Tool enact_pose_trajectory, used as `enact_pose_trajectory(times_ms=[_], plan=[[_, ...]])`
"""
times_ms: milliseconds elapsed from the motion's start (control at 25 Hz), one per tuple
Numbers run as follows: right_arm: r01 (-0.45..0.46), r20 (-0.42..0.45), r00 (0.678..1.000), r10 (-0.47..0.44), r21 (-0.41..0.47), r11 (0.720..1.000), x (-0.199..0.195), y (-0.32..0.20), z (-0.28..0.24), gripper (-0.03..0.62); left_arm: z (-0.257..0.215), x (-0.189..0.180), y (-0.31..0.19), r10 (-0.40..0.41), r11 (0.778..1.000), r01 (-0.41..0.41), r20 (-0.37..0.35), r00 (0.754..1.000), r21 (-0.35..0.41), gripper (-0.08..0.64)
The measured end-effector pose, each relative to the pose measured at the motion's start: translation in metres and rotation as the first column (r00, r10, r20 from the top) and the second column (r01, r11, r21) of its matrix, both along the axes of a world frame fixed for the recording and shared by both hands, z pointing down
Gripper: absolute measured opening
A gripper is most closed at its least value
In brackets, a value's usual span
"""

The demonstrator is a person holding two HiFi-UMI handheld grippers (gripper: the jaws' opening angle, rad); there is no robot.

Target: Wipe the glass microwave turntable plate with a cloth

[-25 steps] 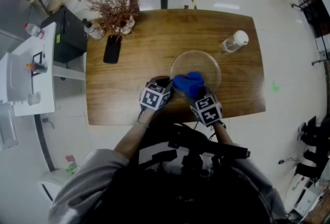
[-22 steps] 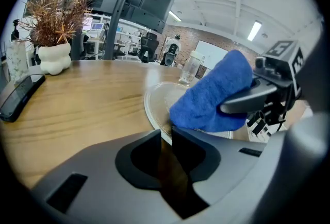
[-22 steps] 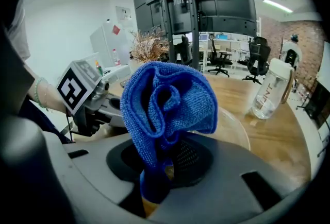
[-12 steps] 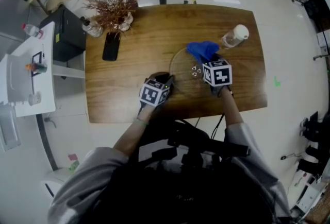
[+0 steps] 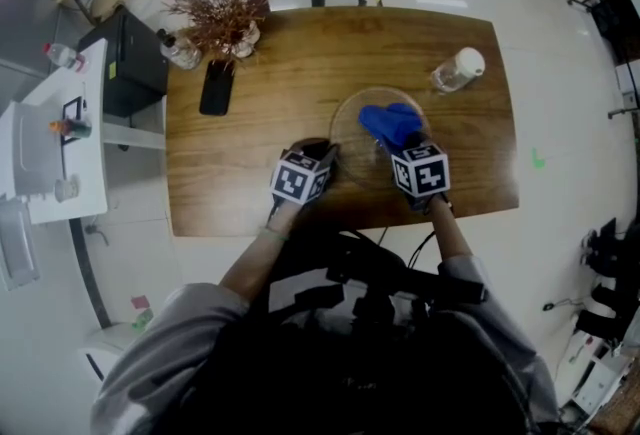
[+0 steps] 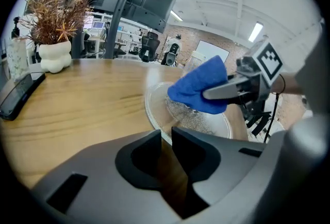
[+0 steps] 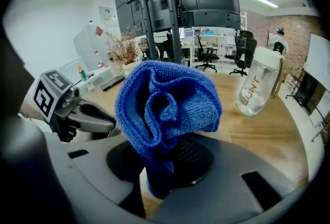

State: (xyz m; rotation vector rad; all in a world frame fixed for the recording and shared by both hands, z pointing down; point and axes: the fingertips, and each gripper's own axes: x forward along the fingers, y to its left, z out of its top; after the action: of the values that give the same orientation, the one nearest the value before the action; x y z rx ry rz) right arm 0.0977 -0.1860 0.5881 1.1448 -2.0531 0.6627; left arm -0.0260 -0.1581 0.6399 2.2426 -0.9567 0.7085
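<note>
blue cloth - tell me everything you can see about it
The blue cloth is a bright blue, nubby fabric that looks like microfibre. It is bunched into loose folds, with one end pinched between the jaws of the right gripper and the rest puffing out past them. It sits over the glass plate on the wooden table, towards the plate's far right part. Whether it presses on the glass is not clear.

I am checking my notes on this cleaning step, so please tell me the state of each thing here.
glass plate: flat on the table.
blue cloth: bunched, over the glass plate.
left gripper: jaws shut on the glass plate's rim.
right gripper: jaws shut on the blue cloth.
bottle: upright, capped.
phone: lying flat, screen dark.
</note>
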Motion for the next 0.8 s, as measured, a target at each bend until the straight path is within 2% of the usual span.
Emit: enact_pose_trajectory(times_ms=[240,480,640,800], plan=[[0.103,0.064,0.993,-0.099,-0.063,0.993,-0.020,0.073,0.000,0.100,0.001,0.001,0.000,0.000,1.000,0.000,-0.004,1.000,-0.001,0.063],[0.096,0.139,0.987,-0.079,-0.119,0.988,-0.032,0.126,-0.001,0.100,-0.003,0.003,0.003,0.006,1.000,-0.006,-0.005,1.000,-0.013,0.063],[0.058,0.168,0.985,-0.036,-0.124,0.991,-0.027,0.128,0.003,0.100,-0.004,0.004,0.002,0.005,1.000,-0.005,-0.004,1.000,-0.005,0.063],[0.028,0.174,0.985,-0.014,-0.082,0.996,-0.018,0.101,-0.011,0.100,-0.004,0.003,0.003,0.005,1.000,-0.006,-0.005,1.000,-0.005,0.063]])
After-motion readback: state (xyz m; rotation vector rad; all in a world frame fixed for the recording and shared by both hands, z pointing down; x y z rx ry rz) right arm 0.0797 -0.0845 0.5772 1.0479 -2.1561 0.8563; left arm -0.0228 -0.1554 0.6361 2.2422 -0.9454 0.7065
